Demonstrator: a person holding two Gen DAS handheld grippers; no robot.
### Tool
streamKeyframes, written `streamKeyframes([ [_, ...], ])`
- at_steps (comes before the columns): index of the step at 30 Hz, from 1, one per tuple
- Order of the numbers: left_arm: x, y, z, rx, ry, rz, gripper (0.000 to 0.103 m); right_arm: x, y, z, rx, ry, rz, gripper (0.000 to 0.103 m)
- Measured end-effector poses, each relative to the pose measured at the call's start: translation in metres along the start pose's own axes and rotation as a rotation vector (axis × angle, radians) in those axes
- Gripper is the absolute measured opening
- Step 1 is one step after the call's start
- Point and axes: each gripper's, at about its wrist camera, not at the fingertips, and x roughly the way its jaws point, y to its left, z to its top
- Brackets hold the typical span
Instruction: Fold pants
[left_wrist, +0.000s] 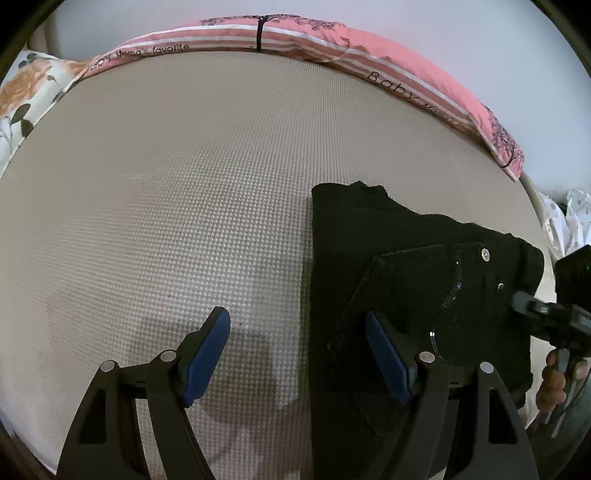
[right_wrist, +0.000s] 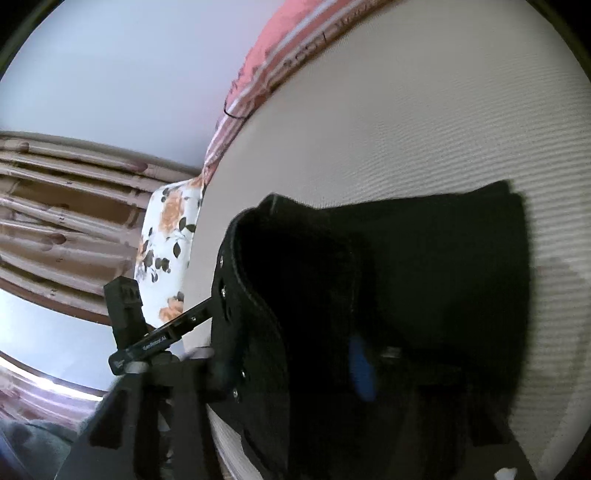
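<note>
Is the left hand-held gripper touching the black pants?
Cannot tell. In the left wrist view, the left hand-held gripper is open; one finger overlaps the pants, the other hangs over the mattress, but no contact or gap shows plainly.

We see the left gripper (left_wrist: 297, 350): black angular finger arms with triangular cutouts, blue pads (left_wrist: 207, 354) on the inner faces, round silver pivot pins (left_wrist: 168, 356) at the linkages. Right gripper (right_wrist: 291, 365): same black frame, mostly blurred, one blue pad (right_wrist: 360, 369) and a silver pin showing. In the right wrist view, the other unit shows as a black bar with small white lettering, partly legible, and a boxy black block on top. Fingers of a hand (left_wrist: 554, 384) wrap a grey handle; no sleeve visible.
</note>
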Motion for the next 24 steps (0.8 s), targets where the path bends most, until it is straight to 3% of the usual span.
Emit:
streamKeyframes([
  [4, -0.008, 0.001, 0.002, -0.003, -0.017, 0.003, 0.076, -0.012, 0.017, -0.007, 0.022, -0.066, -0.029, 0.010],
  [9, -0.020, -0.007, 0.011, -0.013, -0.058, -0.039, 0.076, -0.061, 0.046, -0.018, -0.016, -0.181, -0.056, 0.009],
  [14, -0.006, -0.035, 0.017, 0.053, -0.048, -0.036, 0.076, -0.090, 0.004, -0.022, 0.078, -0.251, -0.159, 0.009],
  [16, 0.007, -0.043, 0.016, 0.080, -0.026, -0.020, 0.076, -0.082, -0.020, -0.025, 0.114, -0.209, -0.217, 0.013],
  [18, 0.020, -0.049, 0.014, 0.112, -0.011, 0.030, 0.076, -0.079, -0.033, -0.027, 0.170, -0.210, -0.198, 0.021],
  [21, 0.030, -0.050, 0.015, 0.156, -0.004, 0.062, 0.080, -0.087, -0.023, -0.027, 0.168, -0.208, -0.234, 0.034],
  [24, 0.025, -0.052, 0.016, 0.201, 0.004, 0.088, 0.080, -0.098, -0.003, -0.035, 0.112, -0.211, -0.324, 0.036],
])
